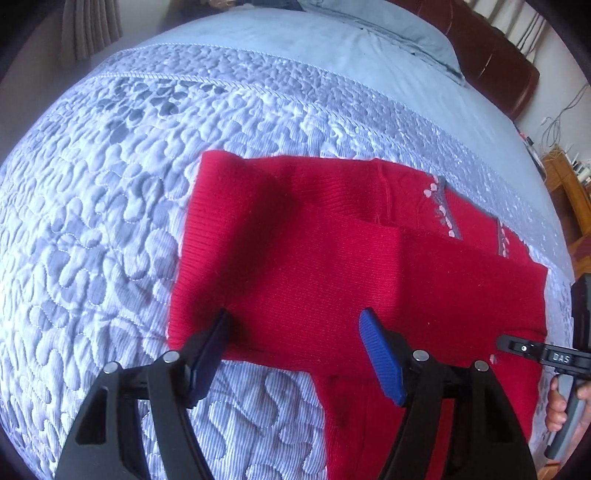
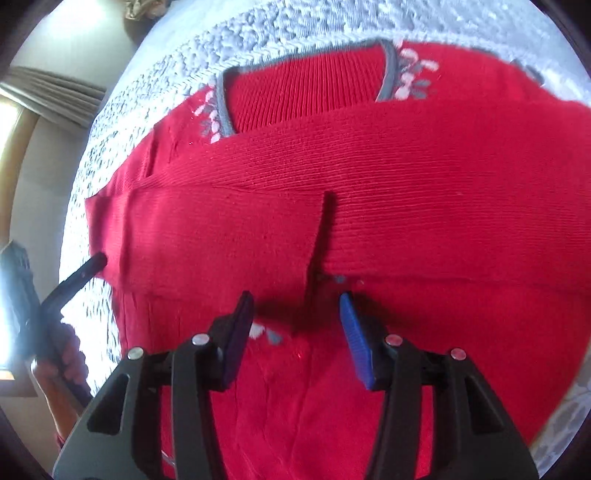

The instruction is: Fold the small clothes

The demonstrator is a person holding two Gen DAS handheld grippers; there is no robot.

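Bed, quilted bedspread (image 1: pixel 110 184): pale blue-grey, stitched in a pebbled pattern, fills most of the left wrist view. Plain blue sheet (image 1: pixel 295 48) and pillow (image 1: pixel 399 26) at the far end; brown padded headboard (image 1: pixel 491 55) at far right.

Red knit sweater (image 1: pixel 314 258): lies flat on the bedspread, right of centre in the left wrist view, partly folded, with one panel laid across the body. Grey-trimmed neckline (image 2: pixel 388 74) with pink and grey leaf motifs at the far side in the right wrist view.

Left gripper (image 1: pixel 295 347): black frame, blue pads, fingers (image 1: pixel 380 354) spread wide above the near left edge of the sweater, nothing pinched between them.

Right gripper (image 2: pixel 295 332): same make, fingers (image 2: pixel 356 343) parted moderately over the sweater's near part, no cloth gripped; contact with the knit cannot be told.

Person's hand (image 1: pixel 557 406): at the right edge of the left wrist view, wrapped around a gripper handle.

Curtain (image 1: pixel 88 26): beige, far left.
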